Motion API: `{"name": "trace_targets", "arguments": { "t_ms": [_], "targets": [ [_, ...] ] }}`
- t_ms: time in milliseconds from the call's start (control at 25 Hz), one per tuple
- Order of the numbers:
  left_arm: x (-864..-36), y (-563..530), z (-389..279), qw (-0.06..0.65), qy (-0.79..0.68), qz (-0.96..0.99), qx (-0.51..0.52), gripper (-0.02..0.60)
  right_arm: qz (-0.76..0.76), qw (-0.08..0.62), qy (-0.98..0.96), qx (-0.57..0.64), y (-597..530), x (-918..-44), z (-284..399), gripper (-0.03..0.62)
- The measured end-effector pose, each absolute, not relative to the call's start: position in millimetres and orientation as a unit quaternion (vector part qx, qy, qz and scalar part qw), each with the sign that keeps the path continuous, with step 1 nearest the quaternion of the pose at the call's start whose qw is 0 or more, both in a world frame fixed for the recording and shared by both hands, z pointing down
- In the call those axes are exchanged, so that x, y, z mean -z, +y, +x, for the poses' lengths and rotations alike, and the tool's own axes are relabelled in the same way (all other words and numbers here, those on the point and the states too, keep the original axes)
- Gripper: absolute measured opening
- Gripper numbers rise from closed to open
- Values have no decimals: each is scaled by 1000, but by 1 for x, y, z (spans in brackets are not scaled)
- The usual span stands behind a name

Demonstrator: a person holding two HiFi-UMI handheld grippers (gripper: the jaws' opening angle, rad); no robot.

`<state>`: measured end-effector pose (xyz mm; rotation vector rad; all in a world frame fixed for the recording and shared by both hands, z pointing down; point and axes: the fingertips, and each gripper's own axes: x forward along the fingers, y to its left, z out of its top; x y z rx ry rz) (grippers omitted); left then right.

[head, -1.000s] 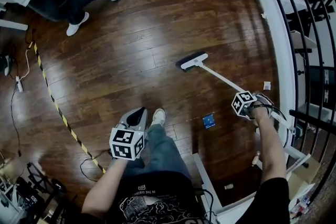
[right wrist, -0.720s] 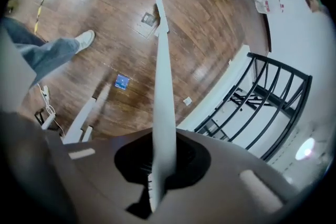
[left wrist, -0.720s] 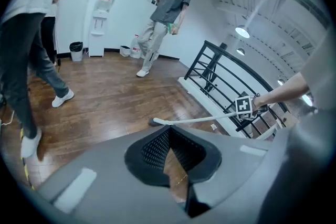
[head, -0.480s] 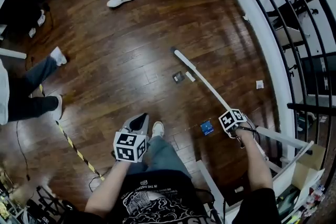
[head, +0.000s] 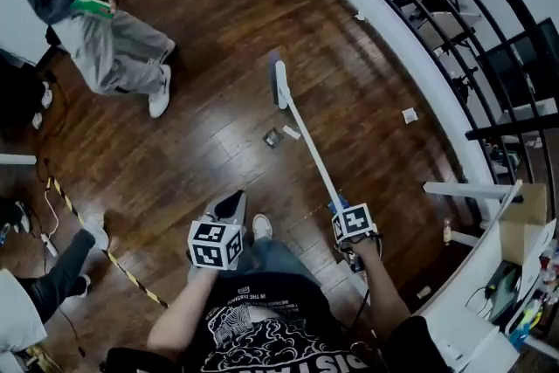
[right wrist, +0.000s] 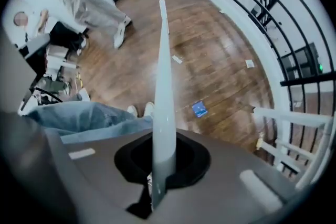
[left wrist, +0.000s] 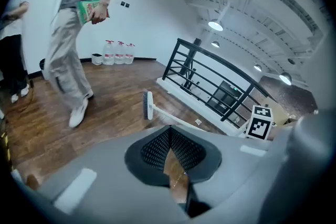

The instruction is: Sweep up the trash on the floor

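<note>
A broom runs across the dark wood floor: its white handle (head: 310, 155) goes from my right gripper (head: 348, 227) up to the brush head (head: 278, 81). My right gripper (right wrist: 160, 162) is shut on the handle (right wrist: 164, 92). A dark scrap (head: 272, 138) and a white scrap (head: 291, 133) lie just left of the handle. By my right gripper there is a blue scrap (right wrist: 199, 108). White paper (head: 409, 114) lies near the railing base. My left gripper (head: 231, 203) hangs above my shoe, its pads (left wrist: 157, 147) together at the tip and holding nothing. The brush head (left wrist: 148, 105) shows beyond them.
A person in light trousers (head: 122, 57) stands at the upper left holding a green box. A black railing on a white curb (head: 437, 39) curves along the right. Yellow-black tape (head: 96, 245) and cables lie at the left. Water jugs (left wrist: 118, 52) line the far wall.
The broom has swung left, its head now beyond the dark and white scraps. My right gripper has come in closer to my body. A walking person has entered at the upper left.
</note>
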<state>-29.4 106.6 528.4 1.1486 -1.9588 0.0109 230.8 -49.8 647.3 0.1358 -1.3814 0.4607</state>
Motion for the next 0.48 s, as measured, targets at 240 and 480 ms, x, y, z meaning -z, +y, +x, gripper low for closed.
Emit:
{"name": "trace_targets", "arguments": {
  "t_ms": [240, 480],
  "targets": [
    [-522, 54, -38, 410, -758, 507, -15, 5, 37, 632, -683, -364, -32, -623, 177, 0],
    [-534, 10, -78, 421, -735, 532, -8, 5, 69, 608, -686, -393, -59, -617, 118, 0]
  ]
}}
